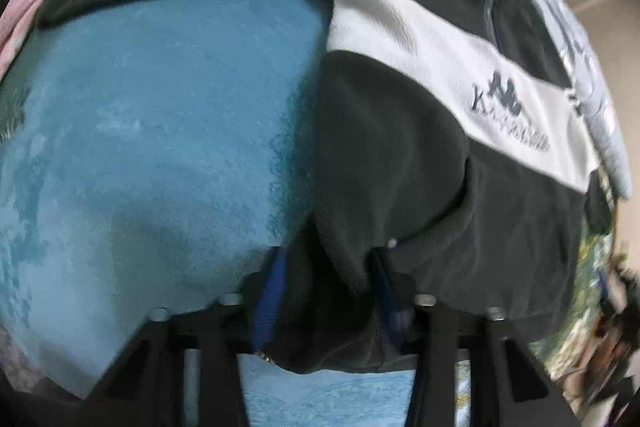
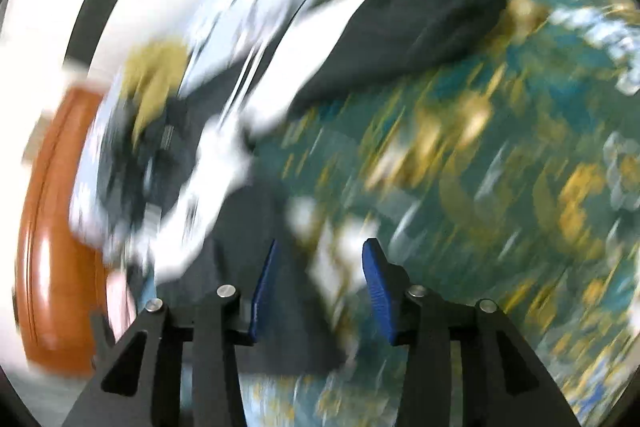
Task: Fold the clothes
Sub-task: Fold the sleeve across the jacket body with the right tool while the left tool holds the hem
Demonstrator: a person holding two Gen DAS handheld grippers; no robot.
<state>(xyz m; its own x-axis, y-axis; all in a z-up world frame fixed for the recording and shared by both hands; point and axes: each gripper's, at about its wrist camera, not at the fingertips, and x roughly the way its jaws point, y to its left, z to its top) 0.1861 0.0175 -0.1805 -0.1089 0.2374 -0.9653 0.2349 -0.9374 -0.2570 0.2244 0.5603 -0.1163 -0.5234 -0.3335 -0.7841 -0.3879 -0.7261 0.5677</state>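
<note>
A black and white fleece jacket (image 1: 420,75) with a grey logo and a zip lies on a blue blanket (image 1: 160,115). My left gripper (image 1: 328,267) is shut on the jacket's dark bottom hem, which bunches between the blue pads and hangs over them. In the right wrist view, heavy blur. My right gripper (image 2: 320,267) is open, its blue pads (image 2: 376,283) wide apart, with dark jacket cloth (image 2: 264,227) lying between and below them. A dark sleeve (image 2: 408,31) stretches across the patterned cover.
A teal and gold floral bed cover (image 2: 500,187) lies under the blanket. An orange-brown wooden piece (image 2: 52,227) stands at the left in the right wrist view. Pink cloth (image 1: 24,7) lies at the far left, pale blue cloth (image 1: 600,115) at the right.
</note>
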